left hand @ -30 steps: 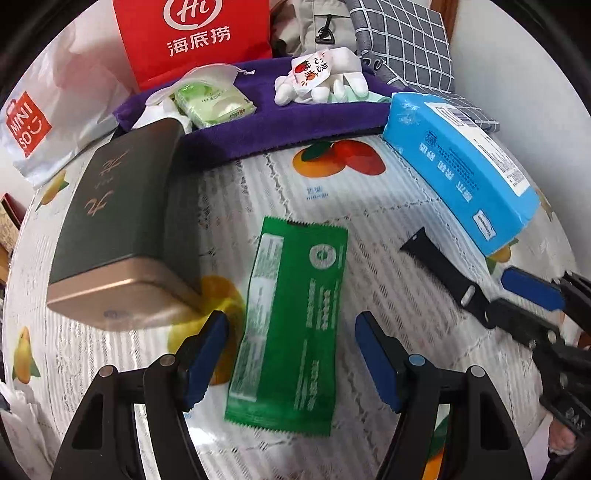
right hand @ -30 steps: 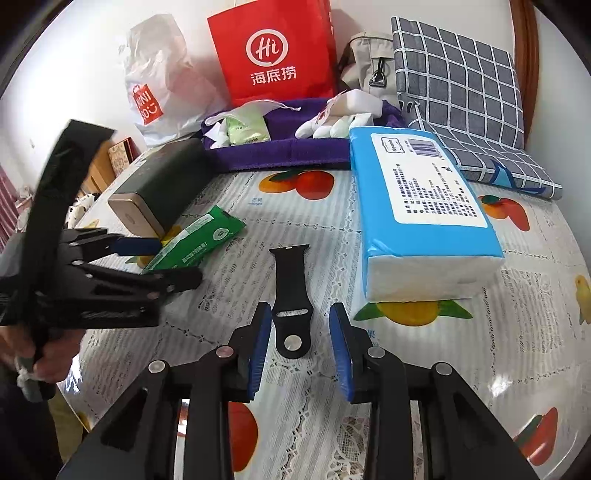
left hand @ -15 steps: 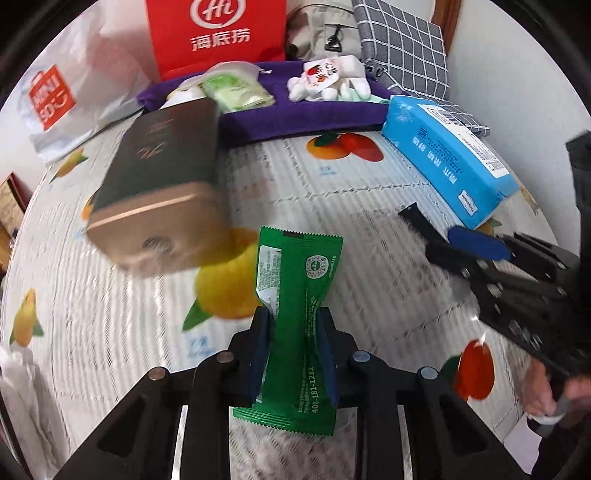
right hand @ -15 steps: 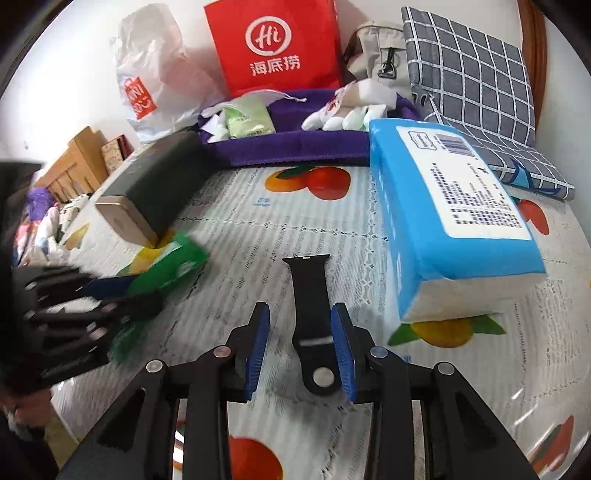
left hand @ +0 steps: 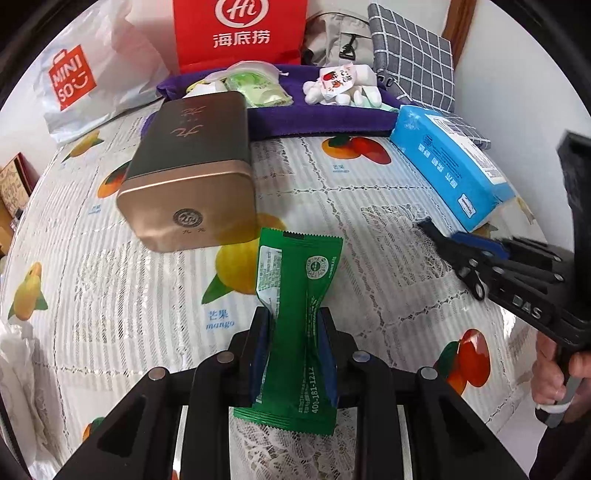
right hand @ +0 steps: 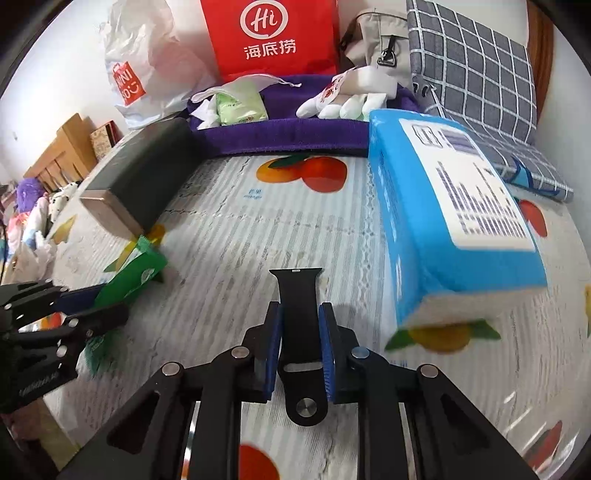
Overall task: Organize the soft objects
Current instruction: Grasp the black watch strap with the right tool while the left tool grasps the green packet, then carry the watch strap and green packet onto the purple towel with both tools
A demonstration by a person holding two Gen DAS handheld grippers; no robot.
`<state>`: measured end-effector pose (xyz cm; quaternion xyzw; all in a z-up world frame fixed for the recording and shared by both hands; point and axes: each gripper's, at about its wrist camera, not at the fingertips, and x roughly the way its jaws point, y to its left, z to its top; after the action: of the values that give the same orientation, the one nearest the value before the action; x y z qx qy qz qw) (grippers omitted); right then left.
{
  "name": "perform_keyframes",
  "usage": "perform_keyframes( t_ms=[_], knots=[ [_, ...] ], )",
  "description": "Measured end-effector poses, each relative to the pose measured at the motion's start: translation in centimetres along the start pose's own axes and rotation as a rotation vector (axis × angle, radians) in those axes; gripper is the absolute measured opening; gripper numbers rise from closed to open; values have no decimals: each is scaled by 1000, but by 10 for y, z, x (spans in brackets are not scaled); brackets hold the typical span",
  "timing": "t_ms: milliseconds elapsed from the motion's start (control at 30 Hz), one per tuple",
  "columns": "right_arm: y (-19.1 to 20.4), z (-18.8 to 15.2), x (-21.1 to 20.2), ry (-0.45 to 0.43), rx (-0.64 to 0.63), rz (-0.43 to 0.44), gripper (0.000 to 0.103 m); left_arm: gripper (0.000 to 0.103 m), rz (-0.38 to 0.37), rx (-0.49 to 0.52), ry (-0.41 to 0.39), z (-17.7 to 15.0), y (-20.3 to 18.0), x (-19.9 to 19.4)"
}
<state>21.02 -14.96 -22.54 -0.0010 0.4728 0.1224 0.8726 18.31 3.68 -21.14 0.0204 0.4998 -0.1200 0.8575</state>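
In the left wrist view my left gripper (left hand: 295,325) is shut on a green foil packet (left hand: 299,280), pinching its middle so it stands a little off the fruit-print tablecloth. In the right wrist view a black watch strap (right hand: 297,295) lies between the blue pads of my right gripper (right hand: 300,332); the jaws are closing and the pads touch the strap's sides. At the back, a purple cloth tray (left hand: 317,118) holds a pale green wipes pack (left hand: 255,86) and white gloves (left hand: 340,86). The left gripper with the packet (right hand: 136,269) shows at the right wrist view's left edge.
A dark tin box with a gold end (left hand: 192,166) lies left of the packet. A blue tissue pack (right hand: 443,206) lies right of the strap. A red paper bag (left hand: 240,33), a white plastic bag (left hand: 81,81) and a checked cushion (right hand: 472,77) stand behind the tray.
My left gripper closed on the green packet and lifted it off the cloth. My right gripper moved forward over the black strap, and its jaws narrowed onto the strap's sides.
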Motion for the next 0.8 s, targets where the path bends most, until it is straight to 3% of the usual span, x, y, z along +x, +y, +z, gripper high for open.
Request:
perform_keyframes(
  t_ms=[367,800],
  knots=[
    [-8,-22,-54,-58,32,17,20,25,8,-49,-29,-1,-1,-23],
    [-26,-6,-110,-163,30,-3,20,24,11,-72,-104,23,-11,-66]
  ],
)
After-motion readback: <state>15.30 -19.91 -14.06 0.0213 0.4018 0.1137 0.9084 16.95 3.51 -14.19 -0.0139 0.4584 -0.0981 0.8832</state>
